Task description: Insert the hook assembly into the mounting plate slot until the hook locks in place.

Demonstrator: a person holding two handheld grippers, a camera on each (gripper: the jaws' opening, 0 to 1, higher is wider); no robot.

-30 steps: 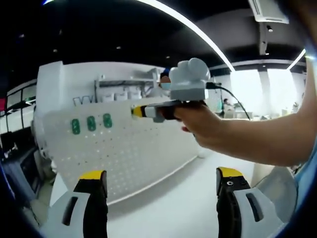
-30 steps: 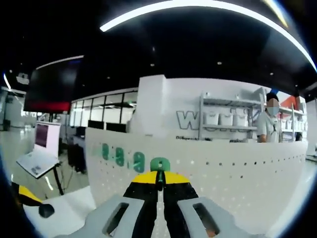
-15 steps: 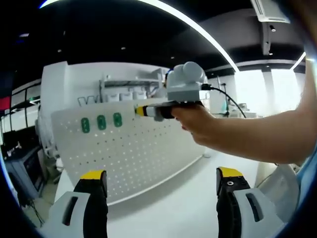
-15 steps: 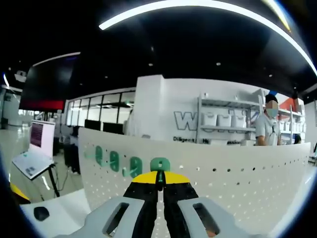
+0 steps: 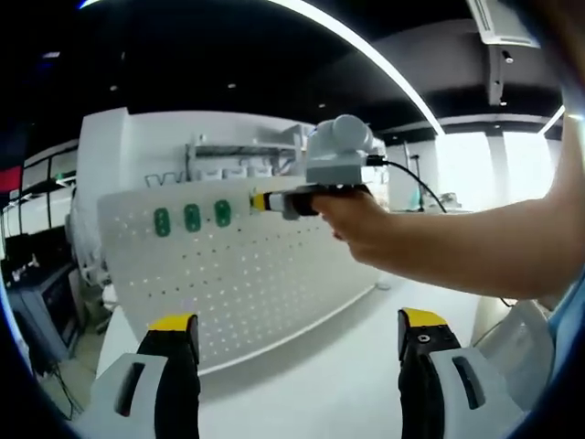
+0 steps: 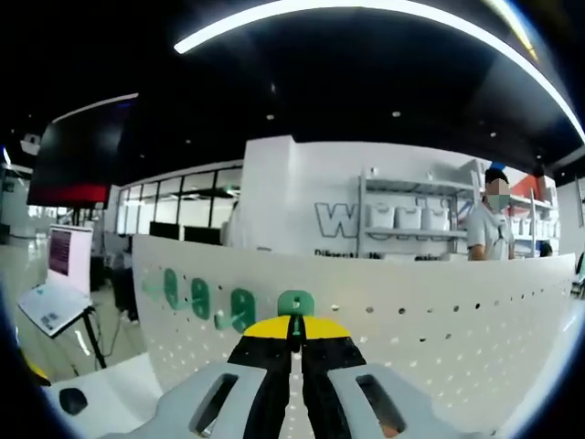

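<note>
The right tool [image 6: 292, 331], jaws pinched on a green hook [image 6: 295, 306], meets the upright white pegboard [image 5: 238, 274] beside 3 mounted hooks [image 5: 192, 218]. The left tool [image 5: 297, 352] hangs wide open above the desk [image 5: 311, 393].

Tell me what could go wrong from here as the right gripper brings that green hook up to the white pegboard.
1. The right gripper pinches the green hook only by a thin edge; pushing against the pegboard might twist or drop it.
2. In the right gripper view the jaws cover the target holes, so the hook could miss them.
3. The left gripper hangs open, off the board, so the upright panel may shift when pressed.
</note>
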